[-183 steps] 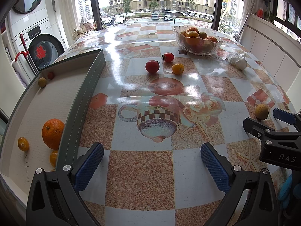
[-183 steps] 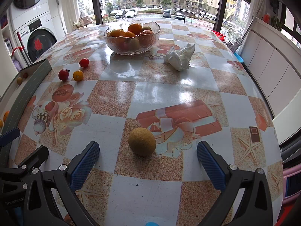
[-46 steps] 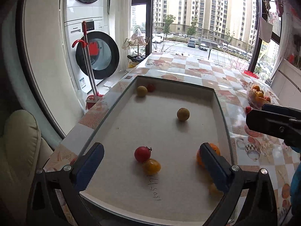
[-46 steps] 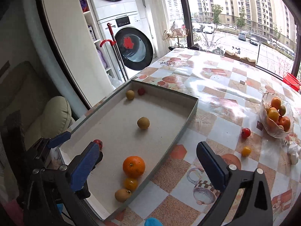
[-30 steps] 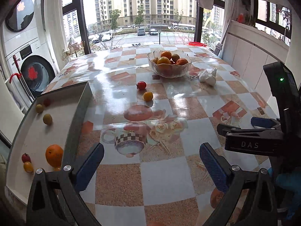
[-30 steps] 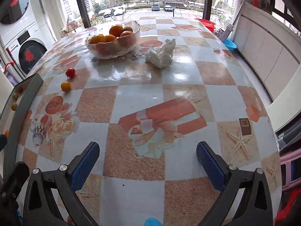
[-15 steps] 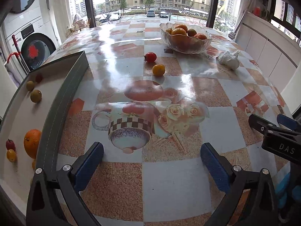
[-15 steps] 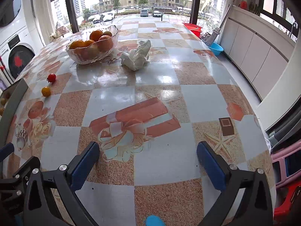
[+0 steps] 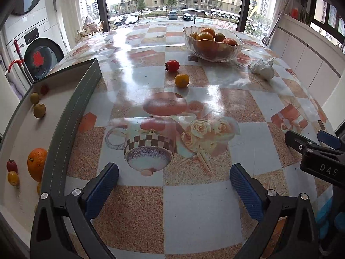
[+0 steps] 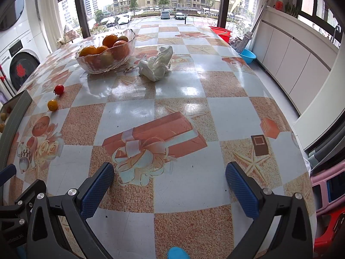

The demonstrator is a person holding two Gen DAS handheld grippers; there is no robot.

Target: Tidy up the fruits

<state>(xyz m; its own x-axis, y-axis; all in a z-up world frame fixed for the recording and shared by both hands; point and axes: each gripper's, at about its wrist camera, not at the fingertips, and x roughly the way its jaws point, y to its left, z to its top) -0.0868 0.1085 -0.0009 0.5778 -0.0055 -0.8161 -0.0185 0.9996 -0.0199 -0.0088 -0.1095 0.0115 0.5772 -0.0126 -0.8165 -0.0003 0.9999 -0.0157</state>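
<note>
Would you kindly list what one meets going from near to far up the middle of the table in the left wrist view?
Printed teacup → small orange fruit → red tomato → glass fruit bowl.

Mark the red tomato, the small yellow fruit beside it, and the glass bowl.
red tomato [image 9: 172, 65], left wrist view, centre of its skin.
small yellow fruit [image 9: 181, 80], left wrist view, its middle.
glass bowl [image 9: 212, 52], left wrist view, front wall.
</note>
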